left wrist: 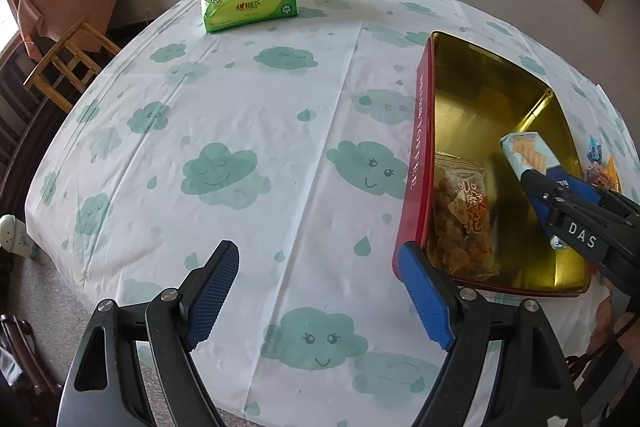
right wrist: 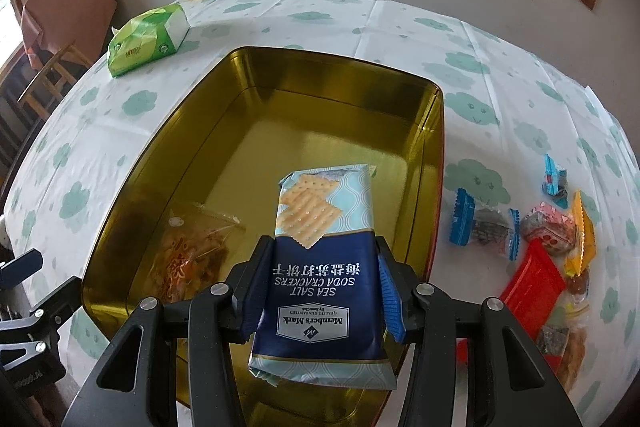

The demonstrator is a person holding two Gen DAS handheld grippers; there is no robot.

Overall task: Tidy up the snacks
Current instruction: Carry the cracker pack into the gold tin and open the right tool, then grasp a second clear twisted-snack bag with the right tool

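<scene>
The soda cracker pack point(right wrist: 324, 227), light, crinkly and brittle inside, is clamped across its dark lower half by the right gripper point(right wrist: 320, 287) above the gold tin point(right wrist: 160, 155), while the left gripper point(left wrist: 320, 291) hangs spread, empty.

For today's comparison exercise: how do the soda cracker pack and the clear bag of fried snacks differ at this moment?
The soda cracker pack is opaque blue; the fried snack bag is clear. The cracker pack is clamped in the right gripper above the tin; the snack bag lies on the tin's floor. The cracker pack looks longer. Both are sealed snacks.
</scene>
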